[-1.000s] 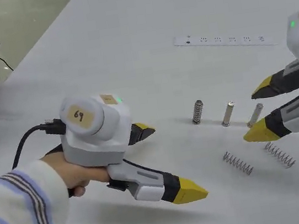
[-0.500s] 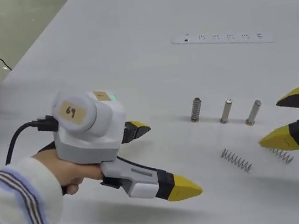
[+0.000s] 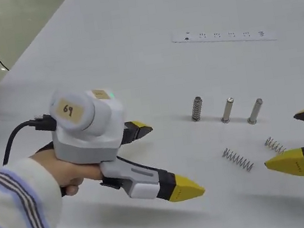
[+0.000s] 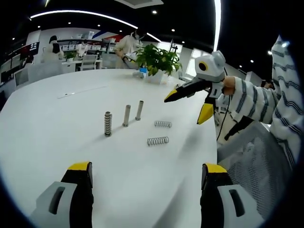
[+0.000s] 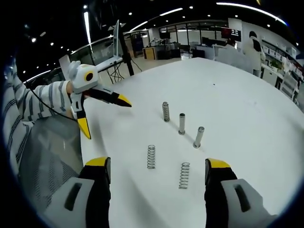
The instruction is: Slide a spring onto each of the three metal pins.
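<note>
One pin [image 3: 197,109] spring-wrapped, two springs [image 3: 238,160] loose

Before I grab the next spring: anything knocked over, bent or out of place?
Nothing stands out. The three pins stand in a row, the left pin already wearing a spring; two loose springs lie flat on the table before them.

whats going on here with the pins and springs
A person holds tongs in each hand over a white table. Three metal pins stand in a row: the end pin already wears a spring, while the middle pin and the last pin are bare. Two loose springs lie flat near them. The left tongs and the right tongs are open and hold nothing.
</note>
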A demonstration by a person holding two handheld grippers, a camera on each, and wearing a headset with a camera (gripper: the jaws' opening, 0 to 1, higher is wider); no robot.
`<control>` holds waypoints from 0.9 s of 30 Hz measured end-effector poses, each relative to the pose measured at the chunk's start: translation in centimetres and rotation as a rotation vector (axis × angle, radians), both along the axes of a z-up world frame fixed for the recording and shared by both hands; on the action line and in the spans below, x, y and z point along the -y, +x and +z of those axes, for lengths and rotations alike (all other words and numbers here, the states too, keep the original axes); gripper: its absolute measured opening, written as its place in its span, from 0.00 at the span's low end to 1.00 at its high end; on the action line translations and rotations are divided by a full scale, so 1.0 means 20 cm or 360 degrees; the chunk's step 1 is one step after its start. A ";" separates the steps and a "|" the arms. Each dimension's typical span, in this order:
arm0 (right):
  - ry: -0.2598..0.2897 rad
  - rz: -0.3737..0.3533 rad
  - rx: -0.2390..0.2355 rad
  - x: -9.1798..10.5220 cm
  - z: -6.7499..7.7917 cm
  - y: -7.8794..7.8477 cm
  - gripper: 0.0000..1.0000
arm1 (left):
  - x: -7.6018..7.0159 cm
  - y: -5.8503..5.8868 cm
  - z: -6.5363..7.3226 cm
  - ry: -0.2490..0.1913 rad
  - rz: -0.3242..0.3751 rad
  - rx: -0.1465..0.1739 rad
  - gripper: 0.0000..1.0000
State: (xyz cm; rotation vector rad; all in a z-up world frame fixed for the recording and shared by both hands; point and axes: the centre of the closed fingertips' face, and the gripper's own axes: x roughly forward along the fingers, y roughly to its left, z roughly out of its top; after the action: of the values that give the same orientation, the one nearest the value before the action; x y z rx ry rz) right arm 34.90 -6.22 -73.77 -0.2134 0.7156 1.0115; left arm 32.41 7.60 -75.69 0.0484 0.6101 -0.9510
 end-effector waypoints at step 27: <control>0.0036 -0.0149 0.0064 0.08 -0.05 -0.09 1.00 | 0.01 -0.01 0.00 -0.0010 0.0024 -0.0008 0.88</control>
State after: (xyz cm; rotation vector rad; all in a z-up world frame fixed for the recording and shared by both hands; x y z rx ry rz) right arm 33.03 -7.85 -74.80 -0.1781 0.6714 0.9233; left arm 32.20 7.47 -75.62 0.0357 0.6114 -0.9388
